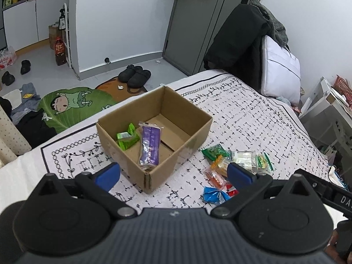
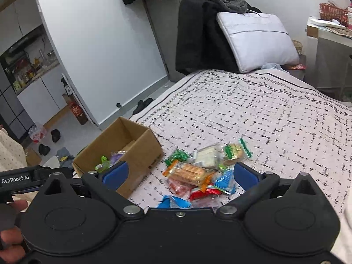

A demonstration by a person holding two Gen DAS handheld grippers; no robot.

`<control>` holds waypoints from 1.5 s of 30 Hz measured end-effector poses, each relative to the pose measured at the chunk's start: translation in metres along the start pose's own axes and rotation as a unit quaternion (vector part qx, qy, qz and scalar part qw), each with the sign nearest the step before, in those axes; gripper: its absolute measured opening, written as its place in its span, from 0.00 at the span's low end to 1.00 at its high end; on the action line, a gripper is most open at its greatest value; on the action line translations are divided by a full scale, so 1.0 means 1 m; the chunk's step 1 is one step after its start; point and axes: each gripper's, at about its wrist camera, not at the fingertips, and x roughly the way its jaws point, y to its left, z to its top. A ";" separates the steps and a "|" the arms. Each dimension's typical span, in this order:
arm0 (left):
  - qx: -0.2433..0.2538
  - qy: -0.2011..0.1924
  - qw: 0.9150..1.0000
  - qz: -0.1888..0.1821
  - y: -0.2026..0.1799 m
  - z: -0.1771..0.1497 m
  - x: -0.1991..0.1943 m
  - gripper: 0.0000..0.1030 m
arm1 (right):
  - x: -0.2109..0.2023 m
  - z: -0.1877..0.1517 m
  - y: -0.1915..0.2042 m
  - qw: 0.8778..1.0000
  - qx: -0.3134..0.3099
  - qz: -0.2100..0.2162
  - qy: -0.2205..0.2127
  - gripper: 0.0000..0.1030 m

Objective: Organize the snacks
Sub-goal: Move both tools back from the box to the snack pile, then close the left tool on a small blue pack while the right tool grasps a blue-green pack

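An open cardboard box (image 1: 187,145) stands on the patterned bedspread (image 1: 253,118). Inside it lie a purple snack pack (image 1: 149,146) and a green packet (image 1: 127,137). A pile of loose snacks (image 1: 233,165) sits to the right of the box. My left gripper (image 1: 173,176) is open, hovering above the box's near corner, holding nothing. In the right wrist view the box (image 2: 140,151) is at the left and an orange cracker pack (image 2: 189,172) tops the snack pile (image 2: 204,167). My right gripper (image 2: 180,175) is open just above the pile.
A white pillow (image 1: 279,70) and a dark jacket (image 1: 235,44) lie at the head of the bed. A white shelf (image 1: 330,114) stands right of the bed. Black slippers (image 1: 135,74), a green cartoon mat (image 1: 72,105) and clothes lie on the floor to the left.
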 end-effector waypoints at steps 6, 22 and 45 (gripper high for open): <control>0.002 0.003 1.000 -0.007 -0.008 -0.005 0.007 1.00 | 0.001 0.000 -0.017 1.000 0.022 -0.004 0.009 1.00; 0.009 0.028 0.999 -0.044 -0.037 -0.023 0.047 0.86 | 0.013 -0.002 -0.060 0.996 0.077 -0.036 0.030 1.00; -0.017 0.137 0.989 -0.053 -0.076 -0.062 0.154 0.57 | 0.086 -0.010 -0.075 0.987 0.115 -0.033 0.106 0.84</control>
